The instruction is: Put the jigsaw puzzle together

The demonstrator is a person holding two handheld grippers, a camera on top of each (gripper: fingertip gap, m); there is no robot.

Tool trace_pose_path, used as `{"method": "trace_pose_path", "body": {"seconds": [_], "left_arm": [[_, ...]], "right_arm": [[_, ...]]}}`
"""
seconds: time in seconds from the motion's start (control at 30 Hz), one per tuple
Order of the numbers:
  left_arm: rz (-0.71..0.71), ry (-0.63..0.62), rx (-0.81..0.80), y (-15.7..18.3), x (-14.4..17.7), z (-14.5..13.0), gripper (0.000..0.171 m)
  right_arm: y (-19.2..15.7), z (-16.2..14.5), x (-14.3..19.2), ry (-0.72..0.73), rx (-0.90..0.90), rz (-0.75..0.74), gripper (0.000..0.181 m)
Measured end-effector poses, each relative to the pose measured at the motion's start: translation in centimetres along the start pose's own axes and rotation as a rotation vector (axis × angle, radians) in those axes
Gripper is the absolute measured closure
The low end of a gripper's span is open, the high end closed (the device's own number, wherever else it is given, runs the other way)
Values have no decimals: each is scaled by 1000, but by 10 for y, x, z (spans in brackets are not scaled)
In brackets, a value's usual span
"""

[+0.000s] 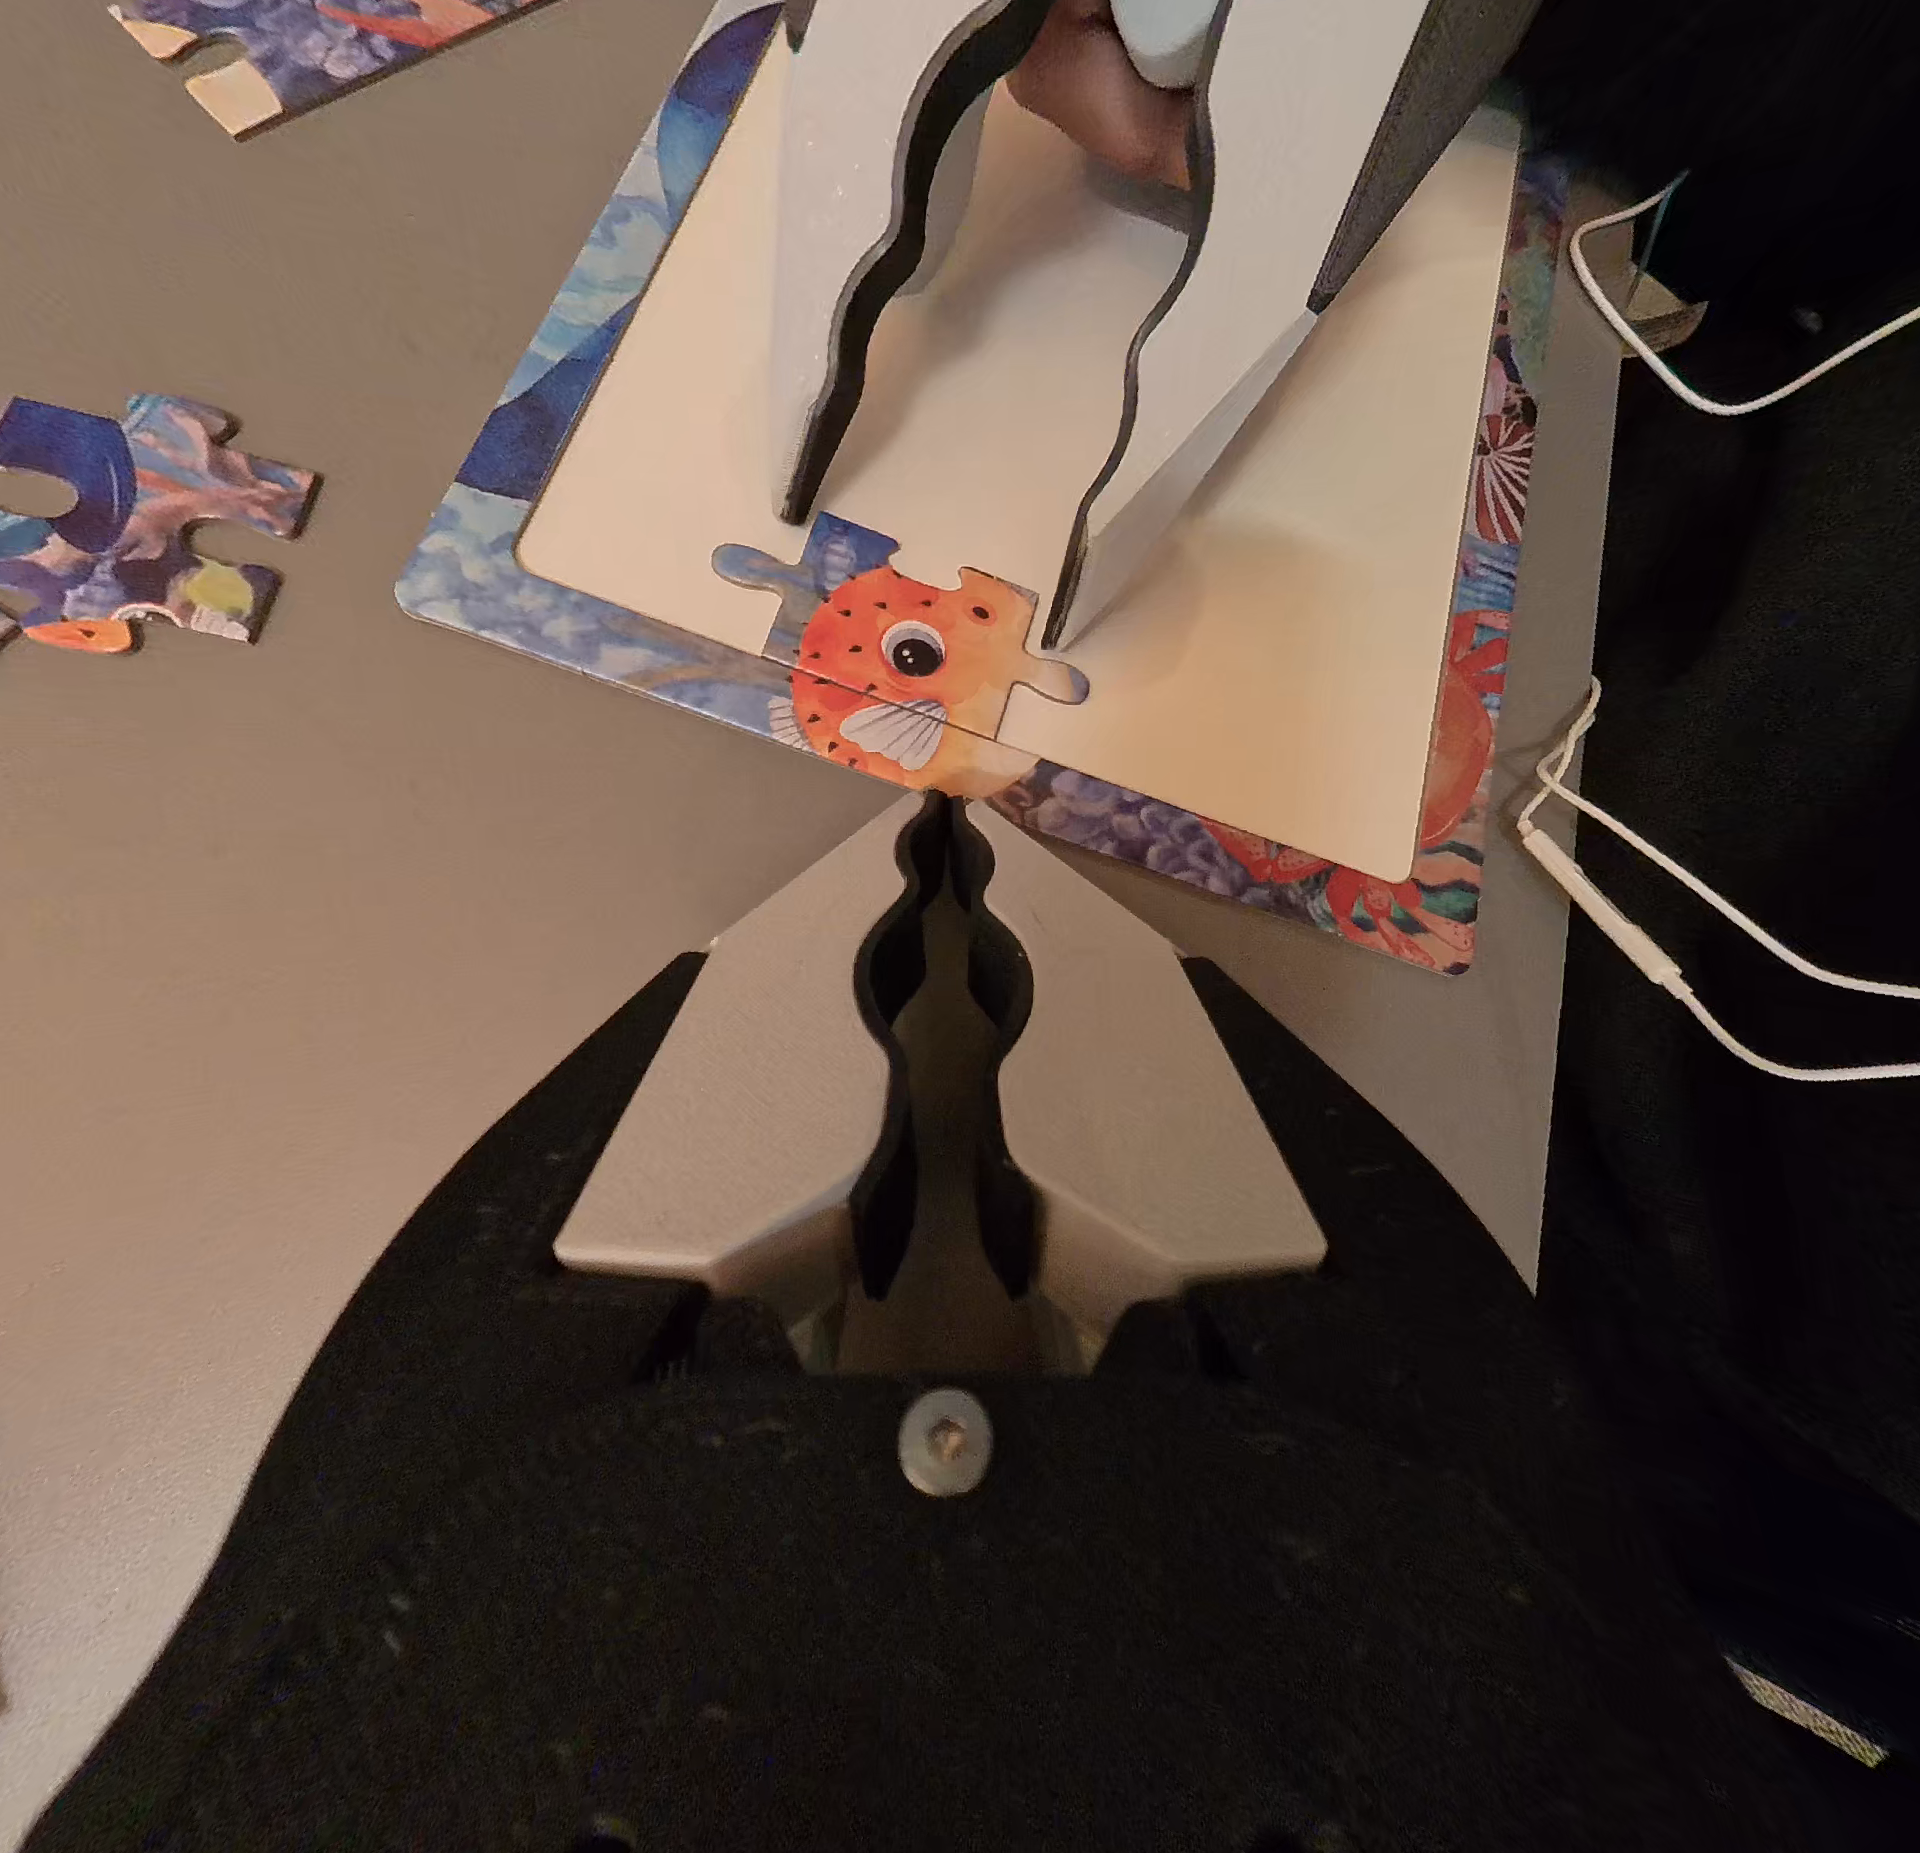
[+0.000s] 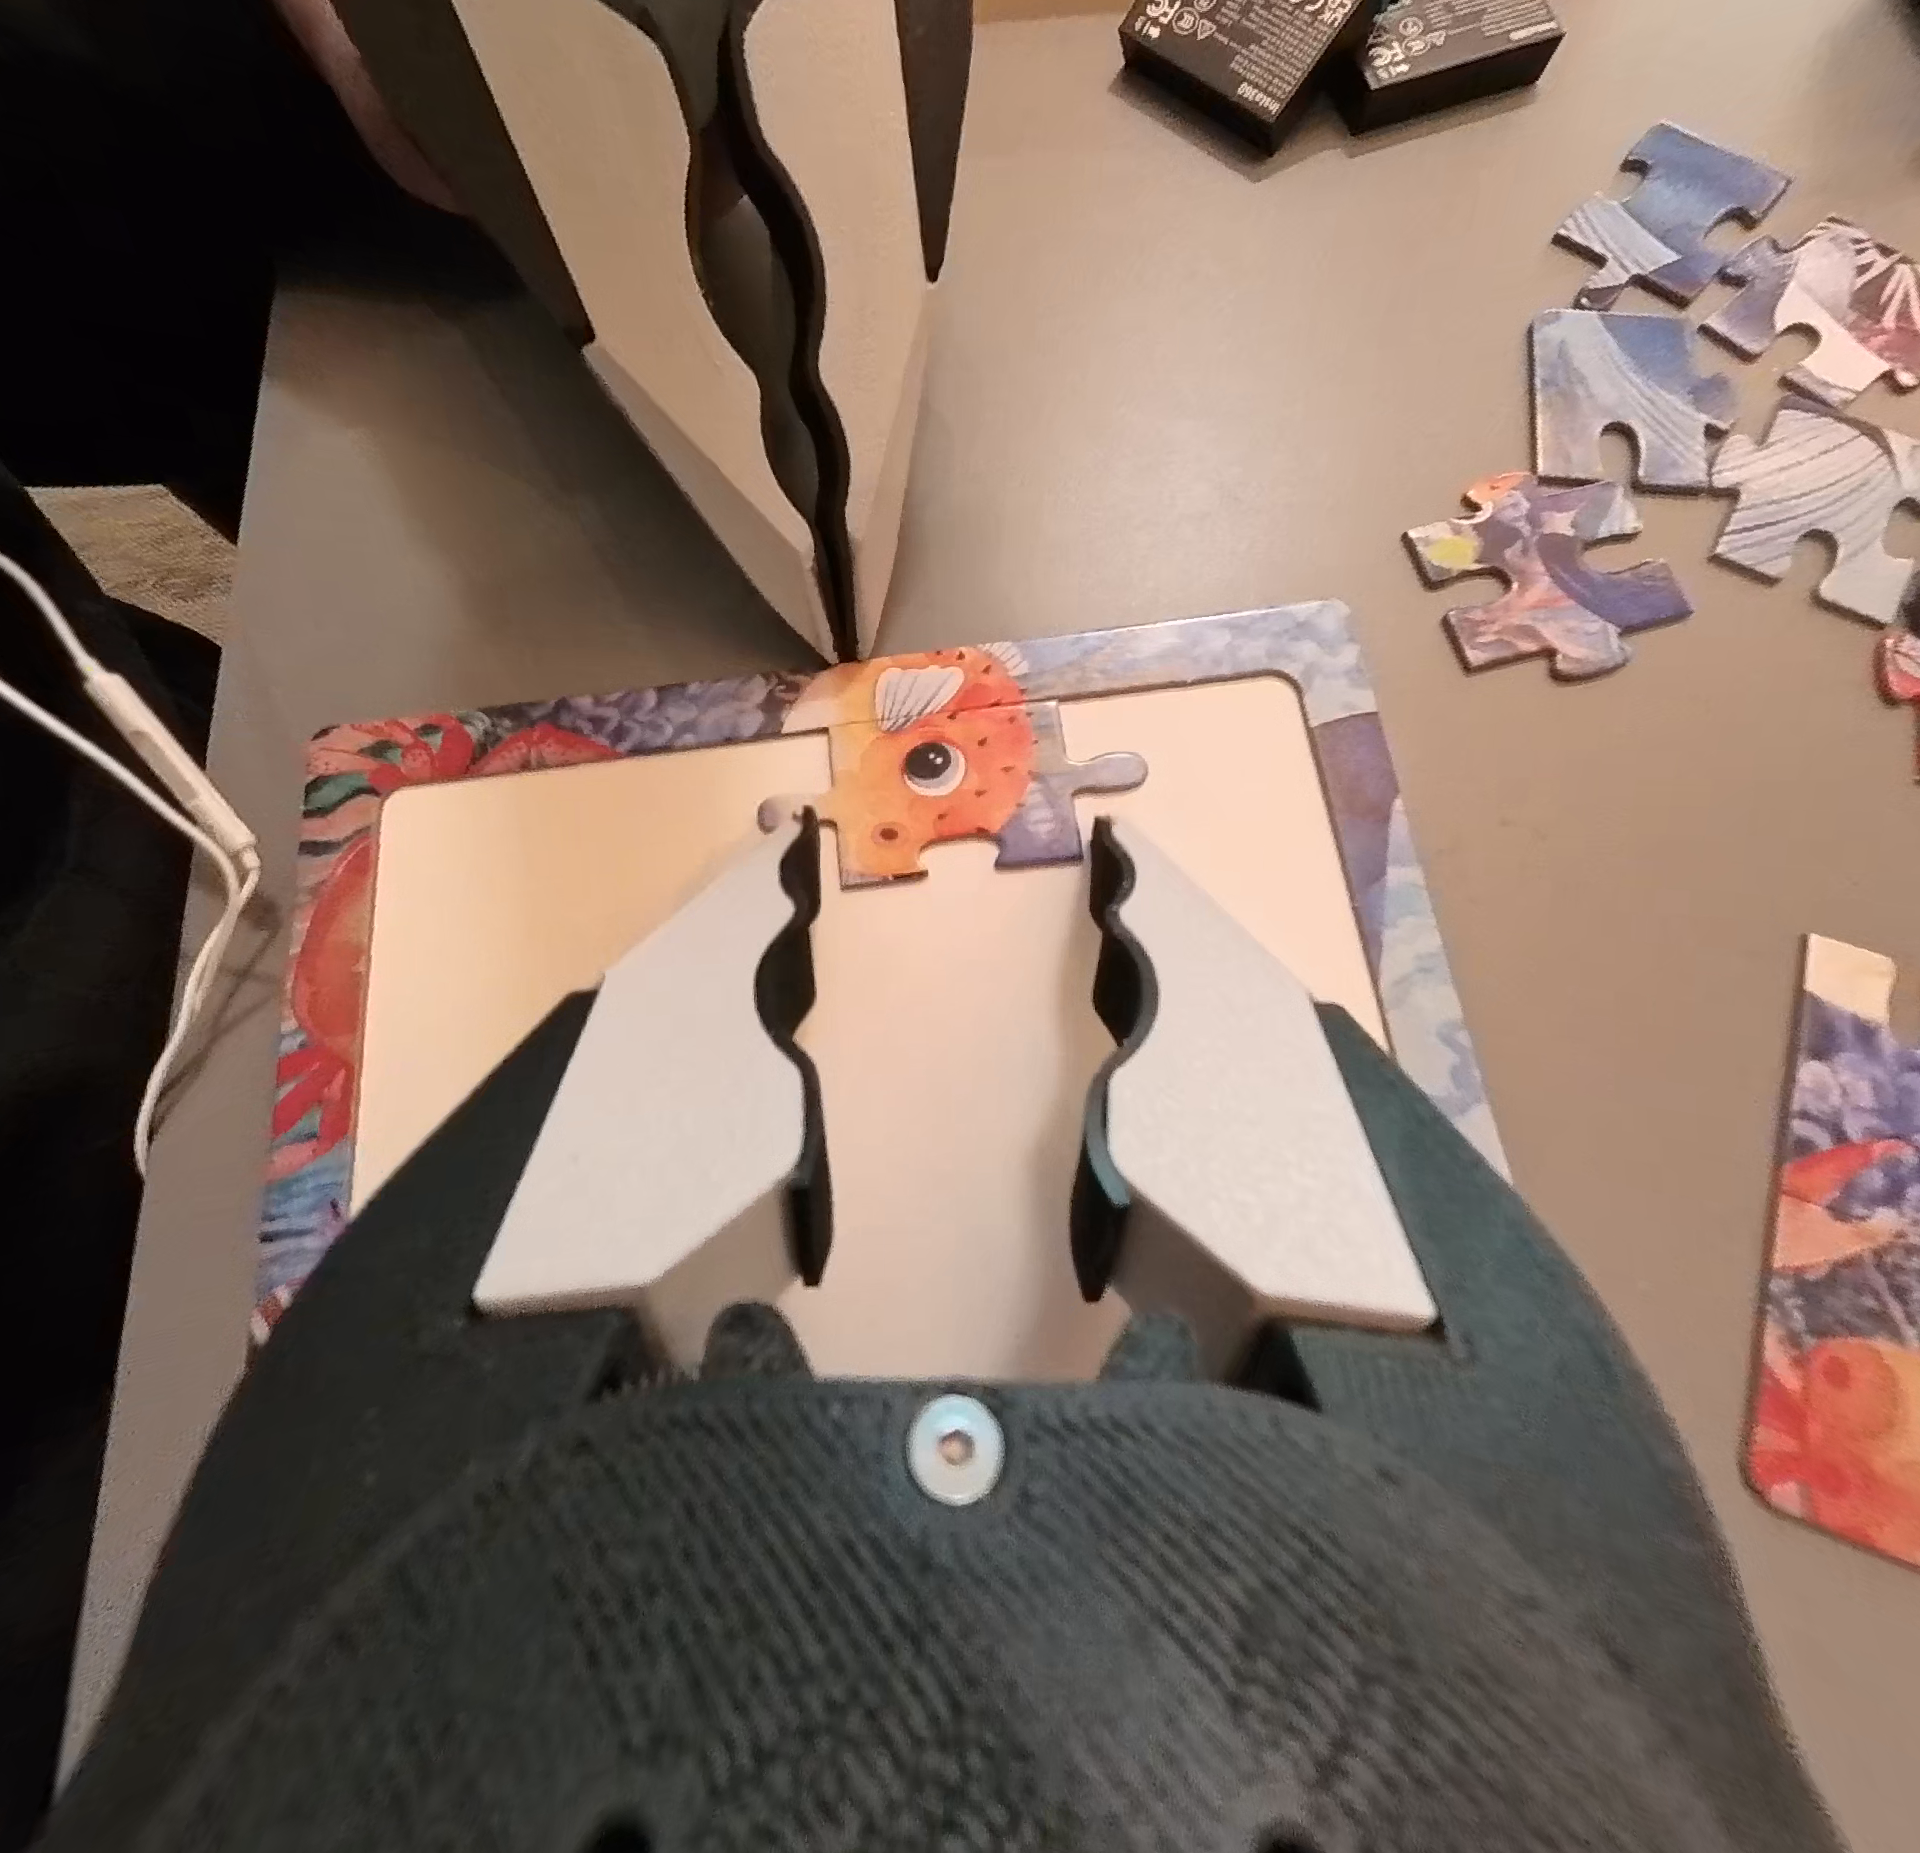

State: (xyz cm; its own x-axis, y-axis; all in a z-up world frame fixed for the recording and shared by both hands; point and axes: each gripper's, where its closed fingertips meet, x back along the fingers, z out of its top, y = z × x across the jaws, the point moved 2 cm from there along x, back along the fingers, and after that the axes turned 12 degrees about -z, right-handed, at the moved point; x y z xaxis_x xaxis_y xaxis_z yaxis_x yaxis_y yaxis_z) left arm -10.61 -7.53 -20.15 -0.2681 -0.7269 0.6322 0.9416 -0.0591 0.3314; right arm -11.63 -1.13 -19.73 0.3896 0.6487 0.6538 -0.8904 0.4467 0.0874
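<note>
Left wrist view, left to right. Loose puzzle pieces lie on the grey surface [image 1: 312, 868]: a purple-and-orange piece [image 1: 364, 16] far left, a blue-and-purple piece [image 1: 145, 525] mid left, both well apart from the puzzle tray [image 1: 540, 598]. The tray sits at the right end of the surface, its picture border around a blank cream recess. One pufferfish piece [image 1: 914, 650] is seated in the recess against the near border; its orange fish lines up with the fish half printed on the border.

Left claw [image 1: 948, 811]: reaches in from the near side, fingers together, tips touching the tray's near edge just below the fish. Whether anything is pinched between them cannot be told.

Right claw [image 1: 925, 577]: comes in from the far side, pitched steeply down, fingers apart and empty. Its tips rest on the recess, one at each side of the pufferfish piece, the right tip close beside the piece's edge. White cable [image 1: 1662, 972] hangs off the right edge.

Right wrist view, left to right. Left claw [image 2: 844, 650] stands nearly upright at the tray [image 2: 1361, 764] far border. Right claw [image 2: 945, 847] is spread just short of the piece [image 2: 935, 764]. More loose pieces [image 2: 1538, 577] lie right; two black boxes [image 2: 1340, 27] far right.
</note>
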Motion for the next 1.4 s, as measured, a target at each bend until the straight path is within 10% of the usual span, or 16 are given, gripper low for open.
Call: {"method": "trace_pose_path", "body": {"seconds": [1.4], "left_arm": [[-5, 0, 3, 0, 0, 0, 171]], "right_arm": [[-10, 12, -2, 47, 42, 3, 143]]}}
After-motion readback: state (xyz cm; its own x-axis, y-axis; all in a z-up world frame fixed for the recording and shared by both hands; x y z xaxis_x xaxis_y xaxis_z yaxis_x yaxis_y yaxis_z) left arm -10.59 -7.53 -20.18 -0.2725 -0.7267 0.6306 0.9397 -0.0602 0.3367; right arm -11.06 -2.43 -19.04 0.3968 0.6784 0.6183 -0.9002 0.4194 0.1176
